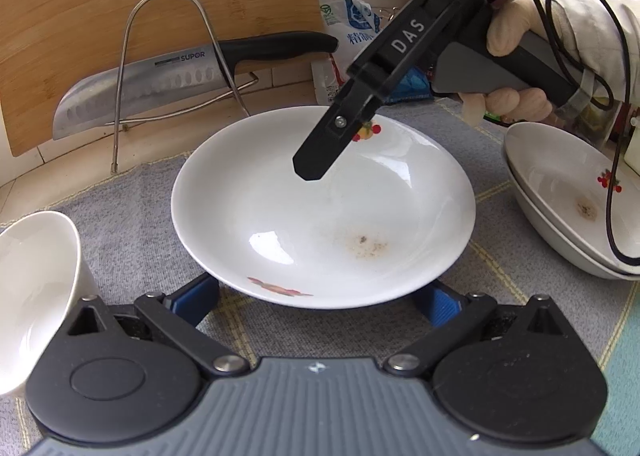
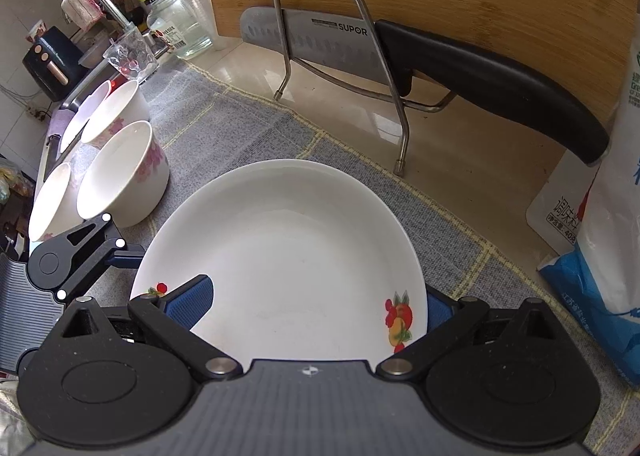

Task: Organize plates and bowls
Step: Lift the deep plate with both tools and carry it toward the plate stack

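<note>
While looking over the grey mat, finding the white plate lying at its middle, holding no food and showing only a brownish stain near the centre and small fruit prints at the rim. Noticing two more plates stacked at the right edge of the mat, with a brown spot on the upper one too. Seeing several white bowls with pink flowers standing close together to the left of the plate, all looking empty. Finding the left gripper spread wide at the near rim of the plate, with one blue pad at each side, both partly under the rim; not being able to tell about contact there. Finding the right gripper, gripped by a gloved hand, also spread wide at the far rim, with one pad over the inside of the plate and the other outside the rim, pinching nothing.
</note>
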